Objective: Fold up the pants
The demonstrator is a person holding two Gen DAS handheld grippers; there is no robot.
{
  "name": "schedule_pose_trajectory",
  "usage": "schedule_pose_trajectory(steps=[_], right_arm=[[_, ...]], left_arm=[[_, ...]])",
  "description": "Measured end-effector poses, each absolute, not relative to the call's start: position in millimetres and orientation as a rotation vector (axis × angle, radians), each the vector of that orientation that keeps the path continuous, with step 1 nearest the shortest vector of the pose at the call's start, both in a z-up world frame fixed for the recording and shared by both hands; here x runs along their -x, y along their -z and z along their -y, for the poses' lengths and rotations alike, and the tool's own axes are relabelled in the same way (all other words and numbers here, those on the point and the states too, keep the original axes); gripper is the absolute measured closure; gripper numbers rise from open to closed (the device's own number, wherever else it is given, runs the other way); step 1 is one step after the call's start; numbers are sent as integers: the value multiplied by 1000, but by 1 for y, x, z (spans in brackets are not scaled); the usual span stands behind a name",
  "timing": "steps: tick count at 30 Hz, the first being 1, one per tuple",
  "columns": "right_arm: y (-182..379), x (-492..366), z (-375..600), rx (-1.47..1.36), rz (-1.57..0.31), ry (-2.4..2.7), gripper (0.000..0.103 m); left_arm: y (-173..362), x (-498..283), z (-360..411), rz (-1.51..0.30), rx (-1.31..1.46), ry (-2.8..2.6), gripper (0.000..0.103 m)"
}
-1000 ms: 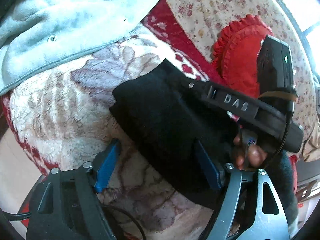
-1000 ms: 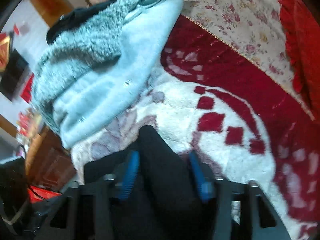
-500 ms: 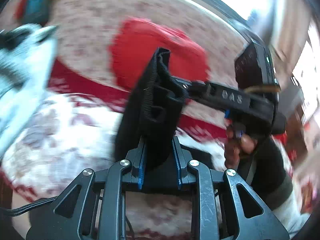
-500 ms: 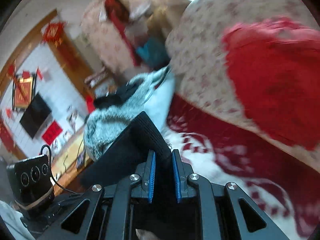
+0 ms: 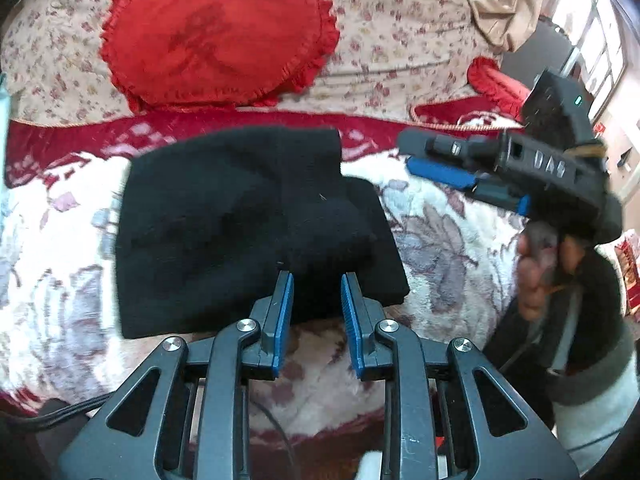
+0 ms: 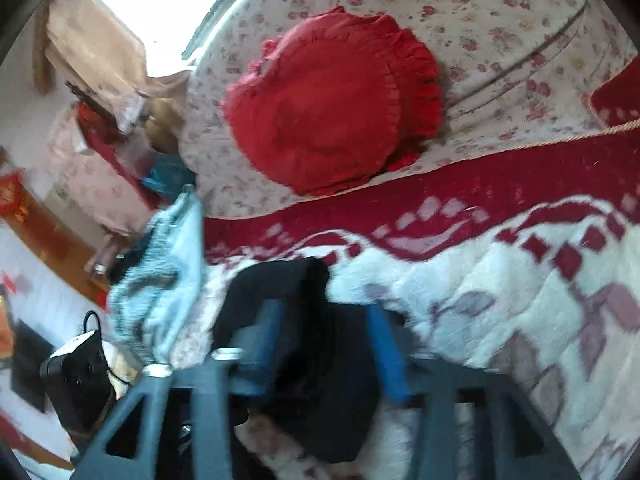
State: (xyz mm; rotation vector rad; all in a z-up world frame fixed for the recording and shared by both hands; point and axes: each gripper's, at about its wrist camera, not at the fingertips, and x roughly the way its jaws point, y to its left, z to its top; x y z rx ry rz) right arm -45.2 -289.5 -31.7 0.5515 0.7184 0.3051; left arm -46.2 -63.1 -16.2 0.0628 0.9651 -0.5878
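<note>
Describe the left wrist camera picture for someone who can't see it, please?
Folded black pants lie in a compact bundle on a white and red patterned blanket, with the open left gripper just in front of them, holding nothing. The right gripper, held in a hand, hovers open to the right, and a red frilled cushion leans behind.

Right tool (image 6: 326, 320) blurred at frame bottom, blue pads spread apart with the folded black pants (image 6: 280, 300) lying between and ahead of them on the red-and-white fleece blanket (image 6: 500, 280). Left of the tool a grey-blue fleecy garment (image 6: 160, 292) heaps beside the pants. Well ahead, a red frilled cushion (image 6: 332, 100) leans on the floral sofa back (image 6: 500, 20). Far left a black device (image 6: 80, 384).
</note>
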Motion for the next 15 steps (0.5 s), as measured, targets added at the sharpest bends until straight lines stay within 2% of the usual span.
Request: schedule_pose_trajectory(steps=[3, 8, 9, 10, 11, 13, 15], right_arm=[[34, 40, 270, -532, -749, -357, 50], [68, 9, 238, -480, -886, -332, 50], [73, 3, 233, -492, -886, -332, 56], [74, 1, 230, -507, -871, -341, 67], [75, -2, 225, -514, -870, -360, 69], [65, -2, 209, -436, -856, -374, 84], [53, 2, 204, -403, -826, -392, 89]], left_arm=[[8, 42, 46, -930, -42, 533, 77], [18, 28, 13, -956, 31, 408, 77], [19, 25, 7, -962, 48, 390, 77], [21, 23, 3, -965, 56, 373, 77], [21, 21, 0, -968, 60, 356, 77], [20, 18, -3, -968, 63, 341, 77], [15, 15, -3, -956, 71, 338, 77]])
